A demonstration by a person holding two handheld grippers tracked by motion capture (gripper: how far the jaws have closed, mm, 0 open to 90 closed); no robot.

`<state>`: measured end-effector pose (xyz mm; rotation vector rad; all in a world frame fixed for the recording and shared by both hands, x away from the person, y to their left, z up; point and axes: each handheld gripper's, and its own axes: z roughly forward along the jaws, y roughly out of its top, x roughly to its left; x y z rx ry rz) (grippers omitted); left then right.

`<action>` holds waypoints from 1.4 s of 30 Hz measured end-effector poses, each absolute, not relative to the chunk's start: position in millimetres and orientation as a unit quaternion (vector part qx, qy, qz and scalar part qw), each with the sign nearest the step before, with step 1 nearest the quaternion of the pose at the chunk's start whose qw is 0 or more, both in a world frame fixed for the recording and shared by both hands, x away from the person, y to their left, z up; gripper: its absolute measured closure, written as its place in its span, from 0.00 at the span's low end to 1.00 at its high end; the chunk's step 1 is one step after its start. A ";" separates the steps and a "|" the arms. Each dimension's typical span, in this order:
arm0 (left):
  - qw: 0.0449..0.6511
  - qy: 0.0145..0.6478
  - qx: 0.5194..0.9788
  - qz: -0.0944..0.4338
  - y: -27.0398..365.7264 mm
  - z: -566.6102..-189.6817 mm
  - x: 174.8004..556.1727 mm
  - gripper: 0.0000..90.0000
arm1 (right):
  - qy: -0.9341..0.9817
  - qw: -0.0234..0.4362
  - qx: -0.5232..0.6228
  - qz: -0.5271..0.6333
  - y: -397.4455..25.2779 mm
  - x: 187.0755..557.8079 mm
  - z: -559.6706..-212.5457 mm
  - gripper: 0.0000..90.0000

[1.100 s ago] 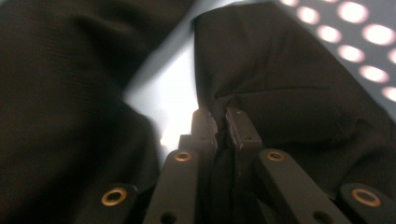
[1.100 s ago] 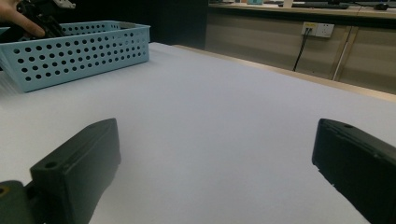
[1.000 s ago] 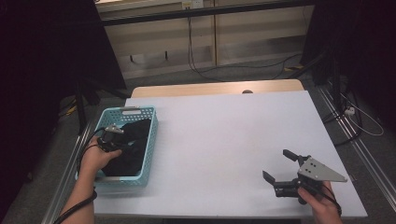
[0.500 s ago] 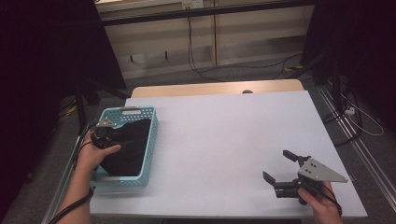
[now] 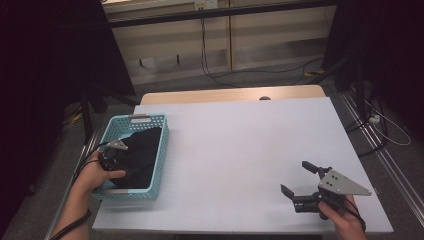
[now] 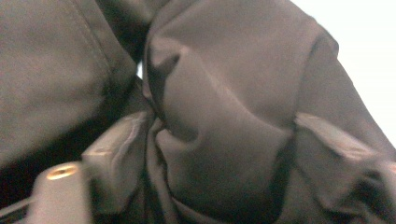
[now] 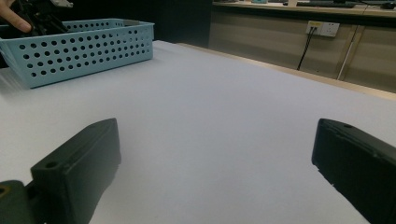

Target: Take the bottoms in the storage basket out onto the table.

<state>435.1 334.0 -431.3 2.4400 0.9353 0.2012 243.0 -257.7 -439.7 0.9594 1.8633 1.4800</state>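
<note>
One dark cloth [image 5: 140,155] lies in the basket [image 5: 161,150], under the left hand-held gripper [image 5: 114,156]; jaw state unclear. Right hand-held gripper [image 5: 298,181] spread, well apart.

The black garment [image 6: 224,116] is soft matt cloth, creased into folds. The basket [image 7: 79,49] at the table's left edge is perforated light-blue plastic. The table [image 5: 240,150] top is smooth, matt white.
</note>
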 end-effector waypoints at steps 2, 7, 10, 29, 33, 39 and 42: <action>0.243 0.357 0.898 0.080 335.0 -426.4 436.2 0.57 | 0.697 0.283 0.359 0.552 -257.2 243.0 -440.0 0.00; 0.227 0.386 0.891 0.072 330.9 -423.8 440.1 0.87 | 0.698 0.283 0.358 0.552 -256.5 243.7 -440.3 0.00; 0.228 0.394 0.886 0.087 324.7 -420.9 443.6 0.88 | 0.698 0.284 0.358 0.552 -256.3 243.5 -439.9 0.00; 0.268 0.398 0.847 0.230 306.1 -397.1 500.7 0.55 | 0.697 0.274 0.359 0.557 -257.8 244.7 -441.7 0.00; 0.246 0.414 0.848 0.221 306.6 -411.9 509.7 0.39 | 0.697 0.272 0.359 0.558 -257.5 244.6 -442.3 0.00; 0.240 0.445 0.836 0.214 308.1 -424.2 514.7 0.20 | 0.698 0.270 0.360 0.557 -257.8 243.6 -442.5 0.00; 0.245 0.463 0.827 0.203 307.0 -429.2 515.5 0.19 | 0.698 0.269 0.361 0.556 -258.2 243.7 -443.0 0.00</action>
